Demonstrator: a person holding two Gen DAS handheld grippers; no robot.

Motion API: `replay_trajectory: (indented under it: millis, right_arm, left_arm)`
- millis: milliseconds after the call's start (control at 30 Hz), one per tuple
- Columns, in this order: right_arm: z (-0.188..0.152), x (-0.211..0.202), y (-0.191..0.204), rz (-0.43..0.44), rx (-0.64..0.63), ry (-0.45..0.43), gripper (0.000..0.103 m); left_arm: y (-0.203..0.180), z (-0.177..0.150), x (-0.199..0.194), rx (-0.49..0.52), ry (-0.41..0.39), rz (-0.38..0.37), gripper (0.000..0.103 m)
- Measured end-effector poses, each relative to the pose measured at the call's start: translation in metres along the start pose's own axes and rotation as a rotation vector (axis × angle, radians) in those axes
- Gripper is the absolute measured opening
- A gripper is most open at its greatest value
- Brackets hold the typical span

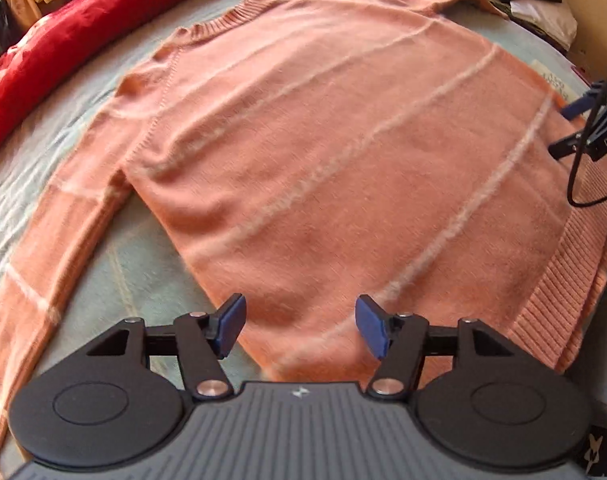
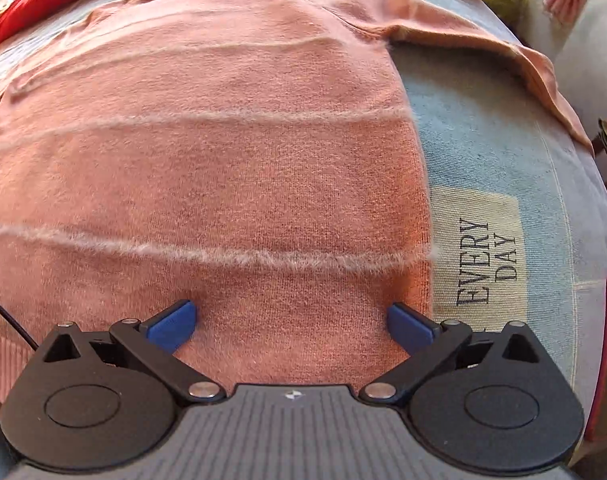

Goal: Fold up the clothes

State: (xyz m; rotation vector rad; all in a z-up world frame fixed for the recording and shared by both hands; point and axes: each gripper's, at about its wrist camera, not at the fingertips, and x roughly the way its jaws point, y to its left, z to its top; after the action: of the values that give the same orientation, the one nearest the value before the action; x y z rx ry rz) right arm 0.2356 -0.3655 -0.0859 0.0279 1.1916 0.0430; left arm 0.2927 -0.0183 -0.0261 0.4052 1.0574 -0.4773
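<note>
Fingers of the left gripper (image 1: pixel 300 326) stand spread just above the side edge of the peach sweater (image 1: pixel 323 140). The right gripper (image 2: pixel 291 326), also spread, hovers over its hem corner. Beyond both, the sweater lies flat on a blue bedspread (image 2: pixel 483 152), collar farthest away.

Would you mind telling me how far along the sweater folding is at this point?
Done: the sweater lies spread flat on the bedspread, both sleeves still out to the sides. In hand: nothing; the left gripper and right gripper are open over its body. Left: every fold, starting with the sleeves.
</note>
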Motion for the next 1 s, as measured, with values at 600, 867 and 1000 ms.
replay_trajectory:
  millis: [600, 867, 1000]
  right_arm:
    - [0.117, 0.034, -0.216, 0.28, 0.589, -0.395, 0.103]
    - [0.12, 0.086, -0.298, 0.544, 0.878, -0.506, 0.103]
    - [0.135, 0.1, -0.32, 0.576, 0.91, -0.57, 0.103]
  left_arm:
    - [-0.06, 0.204, 0.091, -0.196, -0.178, -0.088, 0.068]
    - [-0.103, 0.25, 0.116, -0.147, -0.148, -0.091, 0.069]
    - [-0.115, 0.262, 0.126, -0.123, -0.122, -0.074, 0.069]
